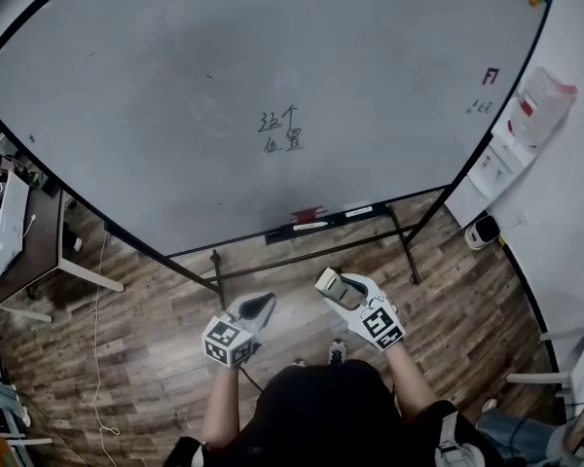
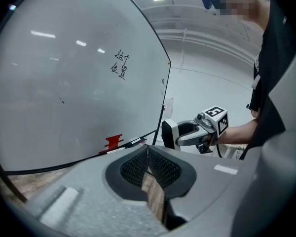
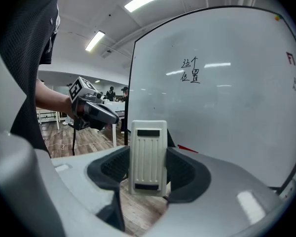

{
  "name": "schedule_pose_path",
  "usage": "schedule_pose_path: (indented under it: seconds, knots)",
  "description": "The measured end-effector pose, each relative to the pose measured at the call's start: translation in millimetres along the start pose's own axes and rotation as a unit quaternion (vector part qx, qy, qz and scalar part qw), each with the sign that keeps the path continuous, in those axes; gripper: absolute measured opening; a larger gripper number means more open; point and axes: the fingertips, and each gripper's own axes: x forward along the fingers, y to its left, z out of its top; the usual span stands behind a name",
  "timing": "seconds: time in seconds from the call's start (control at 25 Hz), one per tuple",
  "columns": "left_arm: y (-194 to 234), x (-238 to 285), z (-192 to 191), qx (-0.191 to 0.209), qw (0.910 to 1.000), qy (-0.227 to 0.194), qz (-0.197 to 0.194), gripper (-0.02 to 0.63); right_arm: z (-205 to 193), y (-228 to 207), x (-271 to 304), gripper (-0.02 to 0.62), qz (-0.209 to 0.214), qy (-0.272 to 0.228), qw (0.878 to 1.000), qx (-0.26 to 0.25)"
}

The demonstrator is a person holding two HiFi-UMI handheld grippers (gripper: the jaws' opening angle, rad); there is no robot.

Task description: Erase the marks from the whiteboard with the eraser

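Whiteboard [image 1: 175, 86] stands on a frame over a wood floor [image 1: 146, 329], far from the person. Black handwritten marks [image 1: 280, 130] sit just right of board centre, unerased; they also show in the left gripper view [image 2: 120, 65] and the right gripper view [image 3: 190, 70]. A small red mark [image 1: 491, 76] sits near the board's upper right edge. The tray [image 1: 370, 208] along the bottom edge carries a red item [image 1: 307, 214]. Right gripper [image 1: 337, 288] is held low and near, in front of the board and well apart from it. Its fingers [image 3: 187, 169] pinch the eraser [image 3: 148, 154], one on each long side. The eraser is cream-coloured and ribbed, and it stands upright between the pads with its ribbed face to the camera; in the head view it [image 1: 329, 282] is at the gripper's tip. Left gripper [image 1: 261, 305] is just left of the right one, at about the same height, and not touching it. Its fingers [image 2: 160, 168] are pressed together along a thin seam, with nothing between them. Neither gripper touches the board. A desk [image 1: 39, 251] stands at far left.
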Motion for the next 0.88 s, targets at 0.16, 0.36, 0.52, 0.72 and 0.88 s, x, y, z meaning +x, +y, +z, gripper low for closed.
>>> schedule_pose_path:
  seconds: [0.16,0.36,0.52,0.72,0.88]
  knots:
    - [3,14,2,-0.009,0.9998,0.001,0.016,0.014,-2,-20,3,0.235,0.012,-0.001,1.000,-0.006]
    - [5,31,6,-0.014,0.9993,-0.003,0.035,0.014,-1,-42,7,0.235,0.029,-0.010,0.999,-0.015]
    - [4,45,13,-0.012,0.9988,-0.008,0.048,0.014,0,-56,8,0.235,0.043,-0.015,0.999,-0.021]
    - [-4,57,15,-0.021,0.9974,-0.007,0.068,0.014,-2,-72,5,0.235,0.063,-0.022,0.997,-0.023]
    - [-11,64,12,-0.028,0.9962,-0.009,0.082,0.014,-5,-78,5,0.235,0.078,-0.024,0.996,-0.029]
